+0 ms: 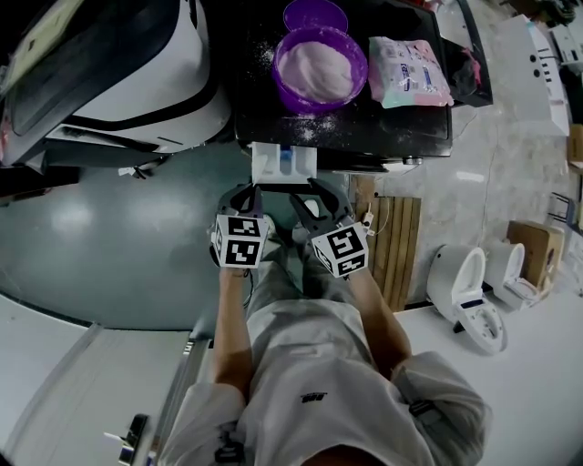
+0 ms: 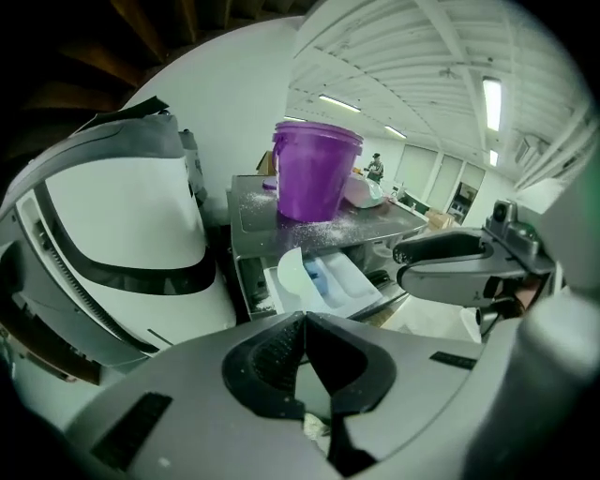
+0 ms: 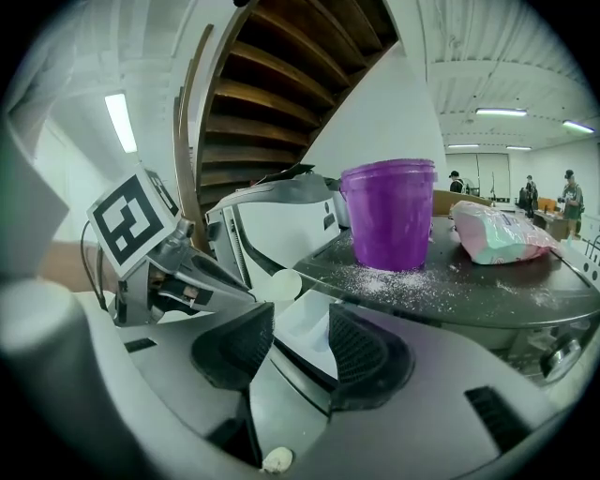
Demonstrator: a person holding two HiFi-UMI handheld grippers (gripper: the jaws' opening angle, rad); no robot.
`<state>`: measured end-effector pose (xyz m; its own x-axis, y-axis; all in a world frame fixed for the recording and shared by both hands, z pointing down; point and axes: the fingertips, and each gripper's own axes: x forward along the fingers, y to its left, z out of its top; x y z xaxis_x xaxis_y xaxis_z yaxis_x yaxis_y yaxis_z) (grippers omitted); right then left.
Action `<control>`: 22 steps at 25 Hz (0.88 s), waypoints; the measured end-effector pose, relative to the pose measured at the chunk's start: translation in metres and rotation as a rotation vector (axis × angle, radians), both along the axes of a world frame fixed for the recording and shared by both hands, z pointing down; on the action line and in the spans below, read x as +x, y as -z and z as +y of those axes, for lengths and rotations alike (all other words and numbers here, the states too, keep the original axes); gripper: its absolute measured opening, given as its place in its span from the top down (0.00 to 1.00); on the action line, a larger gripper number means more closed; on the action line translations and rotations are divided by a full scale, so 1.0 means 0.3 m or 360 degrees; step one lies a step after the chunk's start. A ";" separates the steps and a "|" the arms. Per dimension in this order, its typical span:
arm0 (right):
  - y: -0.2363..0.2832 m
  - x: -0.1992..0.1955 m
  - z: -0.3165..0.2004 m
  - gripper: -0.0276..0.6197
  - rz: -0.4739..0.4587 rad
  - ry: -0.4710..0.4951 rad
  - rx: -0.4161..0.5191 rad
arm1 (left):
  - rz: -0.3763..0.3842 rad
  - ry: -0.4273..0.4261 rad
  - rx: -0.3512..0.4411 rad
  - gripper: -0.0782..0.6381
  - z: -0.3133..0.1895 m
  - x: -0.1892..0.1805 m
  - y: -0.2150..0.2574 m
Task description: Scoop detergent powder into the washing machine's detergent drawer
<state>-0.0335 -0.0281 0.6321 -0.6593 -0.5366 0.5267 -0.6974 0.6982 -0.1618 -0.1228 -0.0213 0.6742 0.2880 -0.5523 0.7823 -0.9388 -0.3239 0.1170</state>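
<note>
Hard to read: a pale round piece [image 2: 291,274] sits at the left end of the open detergent drawer [image 1: 269,166]; cannot tell if it is a scoop or part of the drawer. The head view cuts off the purple lid [image 1: 314,14] at the top edge. Surface: dark washing machine top [image 1: 401,123], dusted with spilled white grains. On it stand a purple tub [image 3: 389,220] full of detergent powder [image 1: 317,68], with a pink-and-white bag [image 1: 408,71] lying just beside the tub. Room: glossy grey floor [image 1: 118,237], wooden staircase [image 3: 281,84] overhead, strip lights, white toilets [image 1: 465,291] to the right, figures far off. Left gripper [image 2: 302,323]: fingers pressed together at the tips, nothing between them. Right gripper [image 3: 302,342]: fingers a narrow gap apart, holding nothing, and the drawer shows beyond the gap. Both are held side by side just in front of the drawer, and I cannot tell whether they touch it. The powder lies well beyond both, up on the machine top behind the drawer.
</note>
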 end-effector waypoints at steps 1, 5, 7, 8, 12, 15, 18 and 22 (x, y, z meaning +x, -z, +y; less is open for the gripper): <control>-0.002 0.000 0.000 0.67 0.0000 0.0000 -0.0001 | -0.0043 -0.0019 0.0004 0.87 -0.001 0.000 -0.006; -0.005 0.000 -0.001 0.67 -0.0005 0.0000 -0.0003 | -0.0222 -0.0093 0.0008 0.87 0.002 0.000 -0.026; -0.008 -0.001 0.001 0.67 -0.0006 0.0003 -0.0007 | -0.0286 -0.0115 0.0011 0.87 0.003 0.000 -0.034; -0.010 -0.002 0.003 0.67 -0.0007 0.0005 -0.0009 | -0.0310 -0.0122 0.0012 0.87 0.004 0.000 -0.037; -0.015 0.000 0.009 0.67 -0.0006 0.0011 -0.0015 | -0.0380 -0.0144 0.0026 0.87 0.004 0.002 -0.046; -0.019 0.001 0.011 0.67 -0.0005 0.0011 -0.0017 | -0.0470 -0.0181 0.0040 0.87 0.002 0.002 -0.048; -0.022 0.004 0.014 0.67 -0.0004 0.0007 -0.0019 | -0.0586 -0.0236 0.0050 0.87 0.002 0.006 -0.050; -0.024 0.012 0.017 0.67 -0.0005 0.0003 -0.0022 | -0.0697 -0.0287 0.0058 0.87 0.004 0.012 -0.051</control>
